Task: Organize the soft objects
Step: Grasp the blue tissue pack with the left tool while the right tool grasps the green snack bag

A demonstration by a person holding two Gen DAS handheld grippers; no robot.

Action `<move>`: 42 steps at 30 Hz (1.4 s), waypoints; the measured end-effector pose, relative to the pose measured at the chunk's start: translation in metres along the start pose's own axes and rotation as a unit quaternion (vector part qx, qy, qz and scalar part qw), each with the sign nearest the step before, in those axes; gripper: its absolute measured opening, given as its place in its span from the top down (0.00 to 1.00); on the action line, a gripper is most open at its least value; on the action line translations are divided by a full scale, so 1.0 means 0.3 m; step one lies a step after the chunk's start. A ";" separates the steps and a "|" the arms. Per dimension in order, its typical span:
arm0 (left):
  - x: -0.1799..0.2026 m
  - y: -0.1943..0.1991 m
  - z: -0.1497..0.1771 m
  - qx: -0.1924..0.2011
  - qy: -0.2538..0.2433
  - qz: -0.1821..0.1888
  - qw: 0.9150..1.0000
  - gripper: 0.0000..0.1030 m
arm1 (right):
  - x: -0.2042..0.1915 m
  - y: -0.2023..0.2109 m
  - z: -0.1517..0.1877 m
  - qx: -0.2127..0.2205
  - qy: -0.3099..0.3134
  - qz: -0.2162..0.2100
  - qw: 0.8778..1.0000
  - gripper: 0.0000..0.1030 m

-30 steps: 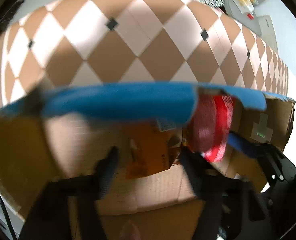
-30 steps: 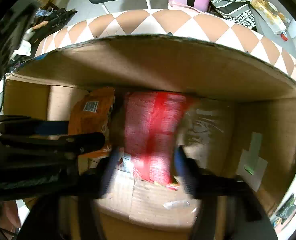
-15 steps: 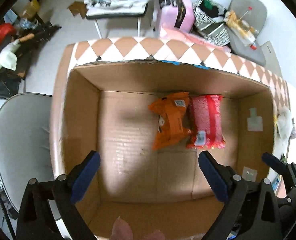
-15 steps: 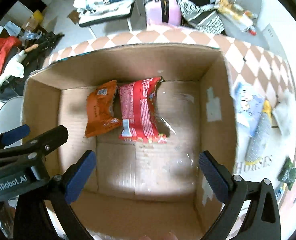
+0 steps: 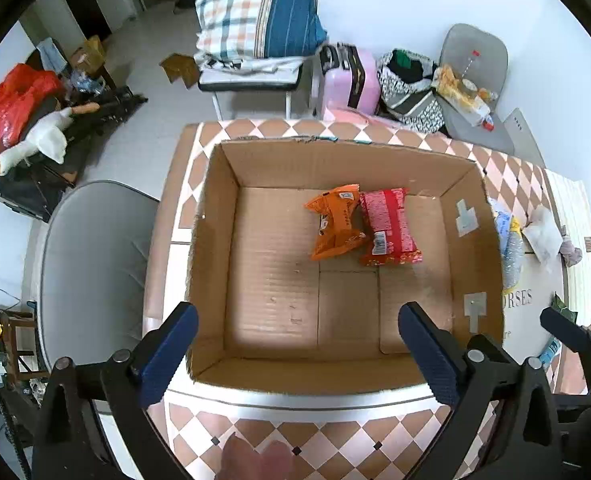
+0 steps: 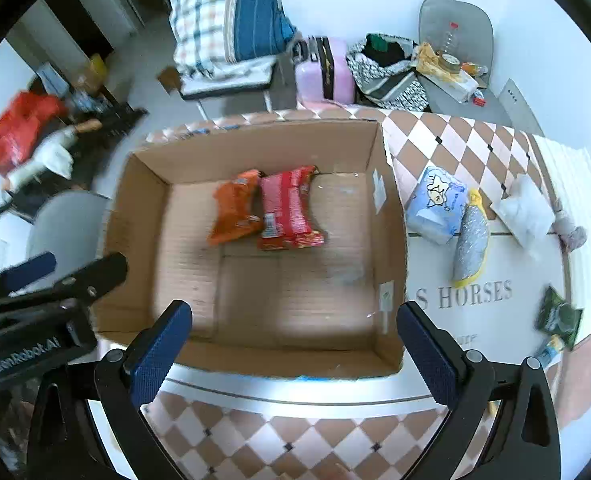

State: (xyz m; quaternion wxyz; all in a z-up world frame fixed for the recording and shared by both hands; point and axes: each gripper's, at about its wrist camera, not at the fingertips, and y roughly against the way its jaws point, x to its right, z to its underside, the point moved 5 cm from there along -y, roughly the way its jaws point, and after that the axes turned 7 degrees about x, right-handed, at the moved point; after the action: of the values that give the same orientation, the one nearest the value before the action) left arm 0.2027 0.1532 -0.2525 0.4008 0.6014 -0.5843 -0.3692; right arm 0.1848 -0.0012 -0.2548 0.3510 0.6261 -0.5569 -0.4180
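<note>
On our checkered brown-and-white table (image 5: 279, 436), mid-frame, sits an open brown cardboard box (image 5: 211, 240) holding an orange snack bag (image 5: 335, 222) touching a red snack bag (image 5: 389, 226). Our left gripper (image 5: 295, 354) and right gripper (image 6: 295, 350) hold nothing, jaws wide apart.

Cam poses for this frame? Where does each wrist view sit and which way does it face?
Left wrist: on the left gripper, above the near edge of the cardboard box, facing down into it; its open blue-padded fingers show, and the right gripper at far right.
Right wrist: on the right gripper, same height, facing down over the box and table to its right; own open fingers and the left gripper at left.
Shared: box, orange packet, red packet.
</note>
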 end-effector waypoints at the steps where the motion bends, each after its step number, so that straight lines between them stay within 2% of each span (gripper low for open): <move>1: 0.007 0.019 0.005 0.005 0.000 -0.003 1.000 0.00 | 0.005 0.016 0.008 0.003 -0.005 -0.008 1.000 0.00; 4: 0.058 0.069 0.001 0.016 -0.003 0.006 1.000 0.00 | 0.050 0.057 0.023 0.010 -0.033 -0.032 0.999 0.00; 7: 0.159 0.115 -0.034 0.030 -0.026 0.007 0.999 0.00 | 0.167 0.098 0.024 0.021 -0.083 -0.051 0.995 0.00; 10: 0.319 0.147 -0.090 0.047 -0.069 0.012 0.996 0.00 | 0.362 0.134 0.028 0.016 -0.150 -0.054 0.987 0.00; 12: 0.441 0.137 -0.124 0.046 -0.090 0.021 0.995 0.00 | 0.552 0.154 0.042 0.011 -0.216 -0.043 0.975 0.00; 15: 0.633 0.068 -0.168 0.022 -0.114 0.037 0.993 0.00 | 0.873 0.154 0.081 0.006 -0.321 -0.008 0.947 0.00; 16: 0.698 0.029 -0.177 0.009 -0.126 0.039 0.991 0.00 | 0.987 0.145 0.105 0.003 -0.359 0.005 0.933 0.00; 19: 0.877 -0.125 -0.180 -0.039 -0.160 0.033 0.986 0.00 | 1.320 0.073 0.223 -0.013 -0.494 0.027 0.869 0.00; 21: 0.969 -0.246 -0.171 -0.074 -0.179 0.018 0.981 0.00 | 1.490 -0.005 0.296 -0.032 -0.553 0.037 0.832 0.02; 23: 1.034 -0.366 -0.156 -0.113 -0.188 0.010 0.976 0.00 | 1.584 -0.080 0.325 -0.051 -0.579 0.032 0.813 0.07; 26: 1.096 -0.527 -0.133 -0.158 -0.197 -0.007 0.968 0.00 | 1.661 -0.183 0.352 -0.081 -0.601 0.024 0.795 0.10; 28: 1.120 -0.602 -0.121 -0.173 -0.206 -0.016 0.963 0.00 | 1.692 -0.235 0.373 -0.098 -0.615 0.028 0.782 0.10; 30: 1.121 -0.664 -0.116 -0.188 -0.213 -0.030 0.958 0.00 | 1.702 -0.282 0.385 -0.112 -0.620 0.035 0.776 0.11; 33: 1.120 -0.745 -0.094 -0.217 -0.220 -0.039 0.950 0.00 | 1.723 -0.335 0.396 -0.129 -0.617 0.053 0.774 0.16; 36: 1.127 -0.794 -0.081 -0.221 -0.235 -0.052 0.945 0.00 | 1.733 -0.372 0.384 -0.138 -0.604 0.069 0.782 0.24; 37: 1.137 -0.805 -0.082 -0.213 -0.246 -0.059 0.944 0.00 | 1.731 -0.386 0.377 -0.145 -0.592 0.074 0.789 0.29; 38: 1.149 -0.817 -0.077 -0.215 -0.249 -0.053 0.943 0.00 | 1.728 -0.396 0.372 -0.152 -0.583 0.076 0.795 0.29; 40: 1.165 -0.841 -0.057 -0.229 -0.241 -0.041 0.942 0.00 | 1.716 -0.410 0.343 -0.164 -0.550 0.083 0.814 0.31; 42: 1.171 -0.857 -0.046 -0.236 -0.238 -0.036 0.941 0.00 | 1.693 -0.426 0.311 -0.179 -0.501 0.092 0.842 0.36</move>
State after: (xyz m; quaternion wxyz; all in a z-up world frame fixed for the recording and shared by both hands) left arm 0.3354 -0.1980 -0.4733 0.3667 0.4045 -0.5365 -0.6435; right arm 0.1664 -0.4850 -0.4755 0.1666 0.2034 -0.6272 -0.7332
